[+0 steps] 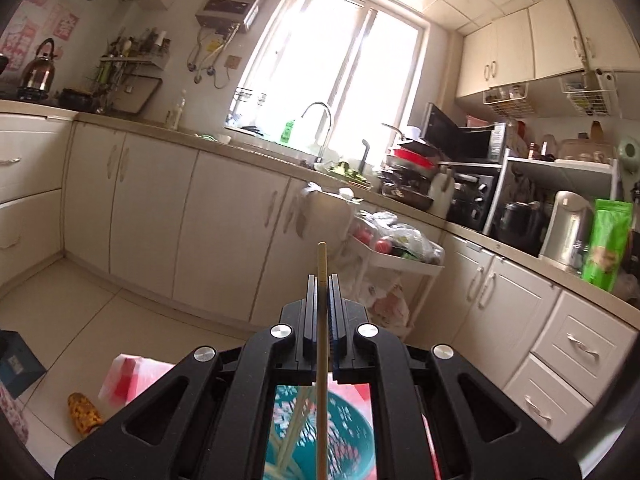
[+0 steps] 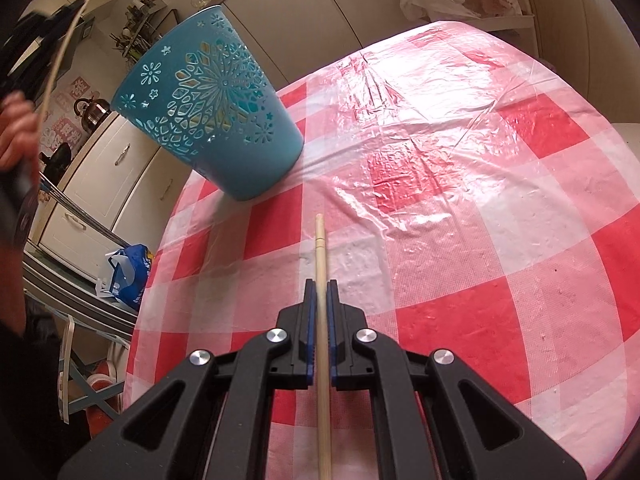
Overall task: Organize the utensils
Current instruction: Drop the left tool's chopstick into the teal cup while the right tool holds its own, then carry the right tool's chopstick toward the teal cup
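Note:
My left gripper [image 1: 321, 278] is shut on a wooden chopstick [image 1: 321, 264] that stands upright between the pads, high above the table. Below it, through the gripper frame, I see the teal cutout holder [image 1: 344, 432] with several chopsticks inside. My right gripper [image 2: 320, 283] is shut on another wooden chopstick [image 2: 319, 240], held low over the red-and-white checked tablecloth [image 2: 460, 208]. The teal holder [image 2: 216, 108] stands at the table's far left in the right wrist view. The left gripper's chopstick [image 2: 64, 48] also shows at the far left there.
Kitchen counters, cabinets [image 1: 224, 224] and a sink under a bright window [image 1: 336, 72] lie ahead of the left gripper. A white trolley with bags [image 1: 396, 248] stands by the counter. A blue bag [image 2: 130, 272] sits off the table's left edge.

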{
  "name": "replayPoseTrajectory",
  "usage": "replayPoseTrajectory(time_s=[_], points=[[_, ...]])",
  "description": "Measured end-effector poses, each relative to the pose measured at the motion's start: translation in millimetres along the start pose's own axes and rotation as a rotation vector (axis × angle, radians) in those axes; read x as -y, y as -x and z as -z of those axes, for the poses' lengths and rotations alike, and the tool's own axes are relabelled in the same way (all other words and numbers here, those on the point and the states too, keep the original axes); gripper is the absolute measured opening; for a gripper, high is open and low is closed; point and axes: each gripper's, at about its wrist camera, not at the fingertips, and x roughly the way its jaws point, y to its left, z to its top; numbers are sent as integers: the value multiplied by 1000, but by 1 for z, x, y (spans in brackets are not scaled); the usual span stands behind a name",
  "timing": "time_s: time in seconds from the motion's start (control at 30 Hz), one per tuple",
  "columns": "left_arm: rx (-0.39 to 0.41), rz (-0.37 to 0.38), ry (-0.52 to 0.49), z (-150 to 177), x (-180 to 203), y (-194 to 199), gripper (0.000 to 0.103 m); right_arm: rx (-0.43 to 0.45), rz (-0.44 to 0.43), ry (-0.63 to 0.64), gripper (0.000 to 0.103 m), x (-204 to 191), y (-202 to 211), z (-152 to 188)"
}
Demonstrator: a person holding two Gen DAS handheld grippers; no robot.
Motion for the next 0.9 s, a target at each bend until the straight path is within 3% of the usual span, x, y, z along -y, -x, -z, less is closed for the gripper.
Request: replayPoseTrajectory(time_s=[0.33,0.57,0.83,0.9], points=[[68,-118,74,11,-15,-41,4,3,-3,1,6,1,-1,-2],[10,-159,43,32,-17,-53,4,10,45,57,6,-7,-1,0],[-76,-148,-39,50,-9,-46,5,13,78,98,6,-12,-2,0],[-103,-141,-62,53,-8,-40,10,13,100,128,6,-16,-3,0]])
